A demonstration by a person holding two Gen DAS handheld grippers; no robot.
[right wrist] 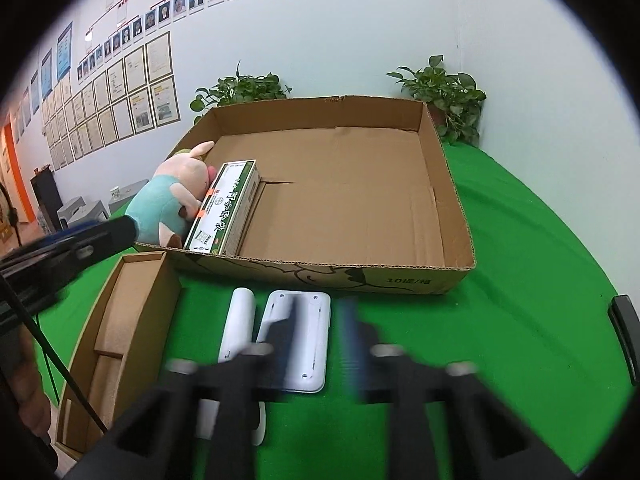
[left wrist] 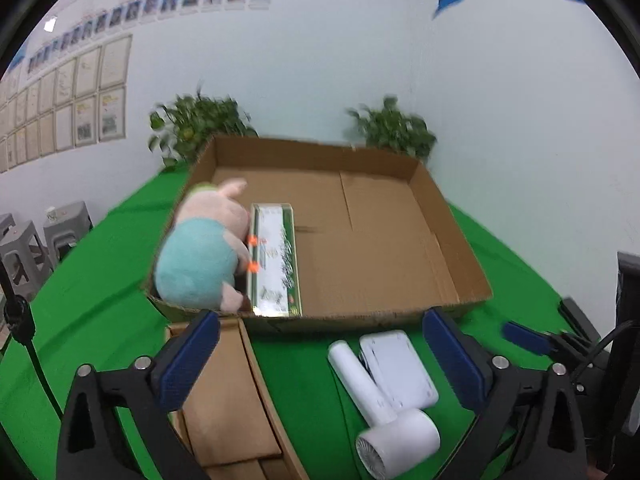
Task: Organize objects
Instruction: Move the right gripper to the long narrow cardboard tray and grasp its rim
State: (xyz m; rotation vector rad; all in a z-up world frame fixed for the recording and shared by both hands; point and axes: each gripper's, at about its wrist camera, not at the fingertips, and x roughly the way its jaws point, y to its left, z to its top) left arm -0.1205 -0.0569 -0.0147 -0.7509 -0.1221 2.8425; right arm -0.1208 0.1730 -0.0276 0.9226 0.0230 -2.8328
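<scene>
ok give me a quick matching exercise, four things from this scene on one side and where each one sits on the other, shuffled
Things:
1. plush pig
2. green and white carton
3. white hair dryer
4. potted plant

Places:
a. on the green cloth in front of the big cardboard box
b. behind the big box, at the wall
c. in the big box, against its left wall
d. in the big box, right beside the plush

Pairs: 1-c, 2-d, 3-a, 4-b

Large open cardboard tray (right wrist: 448, 200) is sitting on green cloth. Plush pig (right wrist: 168, 196) is lying against its left wall, touching a green-white carton (right wrist: 224, 208). White hair dryer (left wrist: 384, 408) and flat white device (right wrist: 300, 332) are lying side by side before tray; small brown box (right wrist: 132, 320) is lying left.
</scene>
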